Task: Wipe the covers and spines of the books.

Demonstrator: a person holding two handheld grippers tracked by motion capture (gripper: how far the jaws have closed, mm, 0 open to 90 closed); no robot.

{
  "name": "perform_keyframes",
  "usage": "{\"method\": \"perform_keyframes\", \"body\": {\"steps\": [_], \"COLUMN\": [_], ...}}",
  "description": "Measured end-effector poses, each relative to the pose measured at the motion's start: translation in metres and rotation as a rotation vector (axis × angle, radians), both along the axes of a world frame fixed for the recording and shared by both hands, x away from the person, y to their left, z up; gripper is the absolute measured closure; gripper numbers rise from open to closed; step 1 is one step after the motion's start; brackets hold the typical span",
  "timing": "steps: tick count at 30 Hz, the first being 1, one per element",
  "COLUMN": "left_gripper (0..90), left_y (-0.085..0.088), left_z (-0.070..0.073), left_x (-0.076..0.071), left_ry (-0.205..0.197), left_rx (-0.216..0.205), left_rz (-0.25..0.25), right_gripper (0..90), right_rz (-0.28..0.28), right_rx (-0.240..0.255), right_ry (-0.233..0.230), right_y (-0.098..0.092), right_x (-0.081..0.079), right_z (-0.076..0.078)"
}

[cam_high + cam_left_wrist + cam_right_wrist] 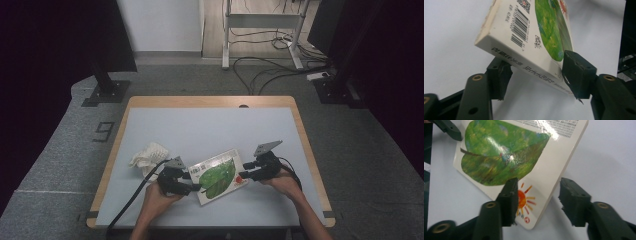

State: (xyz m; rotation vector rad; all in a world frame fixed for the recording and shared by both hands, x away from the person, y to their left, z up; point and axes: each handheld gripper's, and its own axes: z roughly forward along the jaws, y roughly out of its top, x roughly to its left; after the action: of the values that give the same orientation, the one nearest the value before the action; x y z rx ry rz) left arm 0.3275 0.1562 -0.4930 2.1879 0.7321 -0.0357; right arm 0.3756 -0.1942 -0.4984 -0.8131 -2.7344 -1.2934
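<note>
In the high view, a book is seen on the near middle of the table, its long axis running left to right between the left gripper and right gripper. In the left gripper view, the spine corner is pinched, lifted. In the right gripper view, the jaws stand spread, one over the cover, one beyond its edge.

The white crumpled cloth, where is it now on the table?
In the high view, the white crumpled cloth lies on the table's left side, just beyond the left gripper and left of the book.
</note>
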Motion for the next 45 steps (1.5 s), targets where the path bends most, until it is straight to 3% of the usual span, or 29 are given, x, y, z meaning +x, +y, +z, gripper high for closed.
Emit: {"method": "perform_keyframes", "body": {"steps": [6,13,24,29,37,45], "left_gripper": [49.7,58.2,71.2,71.5,70.2,68.2], "left_y": [0.0,0.001,0.006,0.007,0.013,0.013], "left_z": [0.007,0.018,0.038,0.045,0.051,0.057], "left_x": [0.0,0.001,0.004,0.005,0.011,0.018], "left_ry": [-0.013,-0.027,-0.085,-0.126,-0.153,-0.215], "left_rx": [-0.013,-0.014,0.038,0.093,0.105,0.147], "left_rz": [-0.014,-0.045,-0.04,-0.025,-0.004,0.027], "right_gripper": [39.4,50.9,56.6,56.7,57.1,57.2], "right_rz": [-0.01,-0.022,-0.038,-0.035,-0.049,-0.066], "right_rx": [-0.004,0.046,0.081,0.059,0.062,0.053], "right_ry": [0.001,0.017,-0.032,-0.066,-0.106,-0.161], "right_y": [0.011,0.014,0.014,0.021,0.029,0.035], "right_x": [0.009,0.011,0.008,0.007,0.009,0.013], "right_z": [0.003,0.01,0.023,0.027,0.032,0.038]}}
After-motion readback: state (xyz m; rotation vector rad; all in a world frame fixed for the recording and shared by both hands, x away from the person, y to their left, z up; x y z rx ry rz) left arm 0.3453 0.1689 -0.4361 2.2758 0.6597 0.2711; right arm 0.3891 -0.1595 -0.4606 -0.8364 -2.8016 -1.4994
